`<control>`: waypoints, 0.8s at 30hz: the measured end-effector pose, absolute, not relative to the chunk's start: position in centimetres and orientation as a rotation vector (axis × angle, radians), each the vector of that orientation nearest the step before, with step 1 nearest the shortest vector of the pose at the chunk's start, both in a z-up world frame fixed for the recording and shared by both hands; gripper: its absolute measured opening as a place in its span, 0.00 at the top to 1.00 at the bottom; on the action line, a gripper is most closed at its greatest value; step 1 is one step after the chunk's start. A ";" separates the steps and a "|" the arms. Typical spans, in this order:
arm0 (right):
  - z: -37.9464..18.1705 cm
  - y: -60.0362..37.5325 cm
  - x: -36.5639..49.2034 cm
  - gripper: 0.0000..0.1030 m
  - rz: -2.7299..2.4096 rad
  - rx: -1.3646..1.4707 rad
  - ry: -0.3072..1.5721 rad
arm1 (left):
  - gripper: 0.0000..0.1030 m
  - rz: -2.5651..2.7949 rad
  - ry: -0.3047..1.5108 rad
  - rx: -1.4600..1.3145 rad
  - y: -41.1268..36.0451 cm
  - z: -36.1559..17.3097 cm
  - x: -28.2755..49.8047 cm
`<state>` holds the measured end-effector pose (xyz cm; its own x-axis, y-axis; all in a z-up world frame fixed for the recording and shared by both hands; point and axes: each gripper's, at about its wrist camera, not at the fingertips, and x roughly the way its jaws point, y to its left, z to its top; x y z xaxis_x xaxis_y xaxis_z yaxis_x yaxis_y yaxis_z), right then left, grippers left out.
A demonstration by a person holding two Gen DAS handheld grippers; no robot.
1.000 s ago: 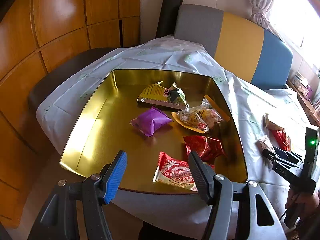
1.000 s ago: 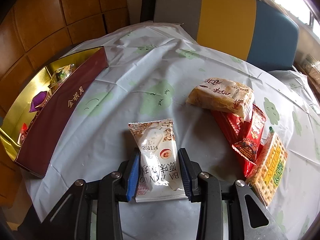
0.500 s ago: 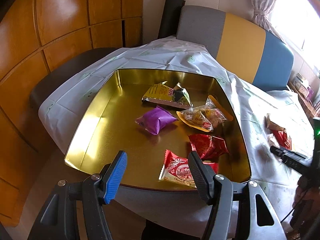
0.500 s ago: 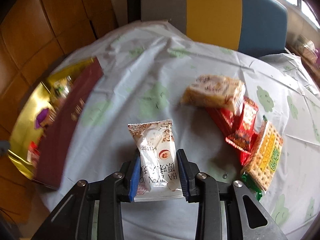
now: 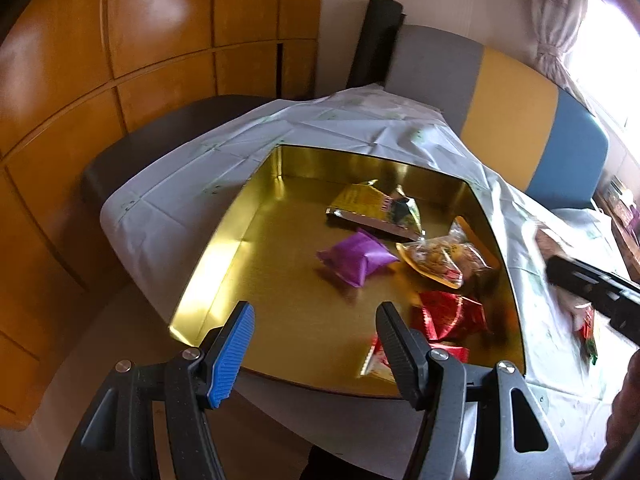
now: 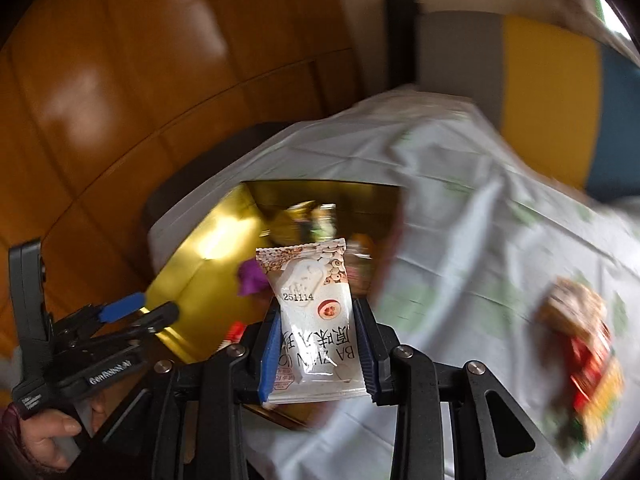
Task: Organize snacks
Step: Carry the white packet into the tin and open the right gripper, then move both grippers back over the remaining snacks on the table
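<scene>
Right hand-held gripper (image 6: 316, 346) carrying white snack packet (image 6: 310, 300) toward gold tin (image 5: 224, 280).
Pads clamping only the packet's lower half, so it's risking slipping out short, onto the bench (image 6: 460, 248); left hand-held gripper (image 5: 314, 344) hovering spread wide, empty, at the tin's near edge.

Left wrist view: looks steeply down along its fingers, close over the near edge of the gold tin (image 5: 224, 264). Right wrist view: faces down-left across the tablecloth (image 6: 460, 216), blurred. Shared: tin, tablecloth, striped chair (image 5: 512, 96).
</scene>
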<state>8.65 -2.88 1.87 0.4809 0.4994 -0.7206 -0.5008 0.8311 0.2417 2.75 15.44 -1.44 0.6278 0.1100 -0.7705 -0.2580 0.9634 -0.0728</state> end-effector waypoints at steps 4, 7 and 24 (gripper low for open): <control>-0.9 0.5 9.6 0.63 0.632 -0.037 0.959 | 0.38 0.221 0.878 -0.191 16.0 -1.8 2.6; -2.8 1.7 9.9 0.63 0.622 -0.069 1.010 | 0.38 0.216 0.883 -0.193 16.2 -2.2 2.5; 0.0 -2.8 7.0 0.42 0.567 -0.044 0.873 | 0.38 0.183 0.878 -0.152 14.8 -1.7 2.6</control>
